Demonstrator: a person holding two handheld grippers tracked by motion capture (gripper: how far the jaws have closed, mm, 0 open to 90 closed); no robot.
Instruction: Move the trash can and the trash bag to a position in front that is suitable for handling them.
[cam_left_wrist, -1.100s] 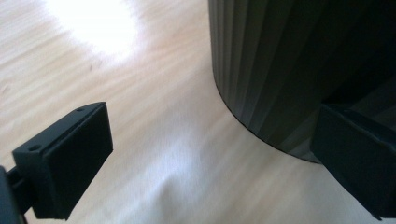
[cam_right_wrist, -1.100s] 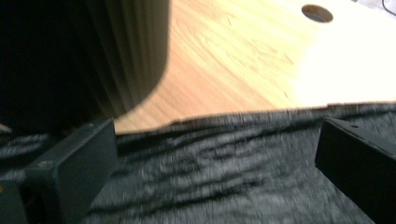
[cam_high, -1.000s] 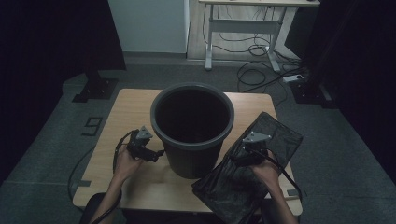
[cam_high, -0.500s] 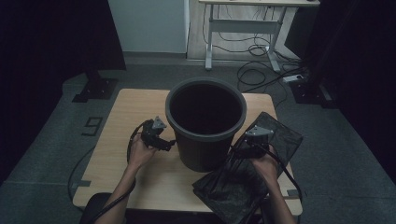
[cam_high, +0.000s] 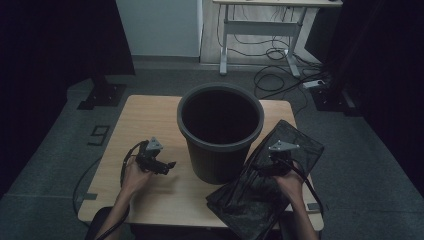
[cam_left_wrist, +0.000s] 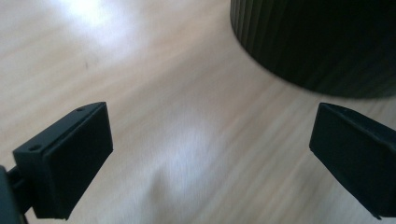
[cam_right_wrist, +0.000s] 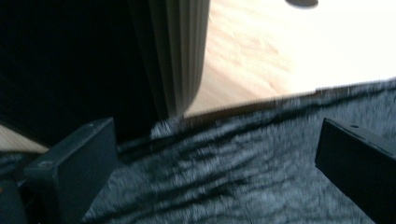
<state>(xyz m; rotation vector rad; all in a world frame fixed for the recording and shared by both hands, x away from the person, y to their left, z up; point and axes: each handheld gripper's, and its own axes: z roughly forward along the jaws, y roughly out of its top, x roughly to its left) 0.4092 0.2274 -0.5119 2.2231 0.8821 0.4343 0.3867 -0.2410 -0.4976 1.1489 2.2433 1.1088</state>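
A dark ribbed bucket (cam_high: 220, 132) stands upright in the middle of the wooden table (cam_high: 142, 120); its wall fills the top right of the left gripper view (cam_left_wrist: 322, 42) and the left of the right gripper view (cam_right_wrist: 177, 51). A black plastic bag (cam_high: 270, 185) lies flat to the bucket's right, reaching over the table's front right corner. My left gripper (cam_high: 170, 165) hovers open over bare wood left of the bucket, jaws wide with nothing between them. My right gripper (cam_high: 255, 169) is open just above the crinkled bag (cam_right_wrist: 224, 172), close to the bucket's base.
Beyond the table are a grey floor, a white desk frame (cam_high: 260, 30) with cables and a power strip (cam_high: 314, 83), and black curtains on both sides. A cable (cam_high: 87, 180) trails off the table's left front. Bare wood lies left of and behind the bucket.
The bucket has slid back and to the right. My left gripper let it go and drew back to the left and toward the front. The right gripper stayed over the bag.
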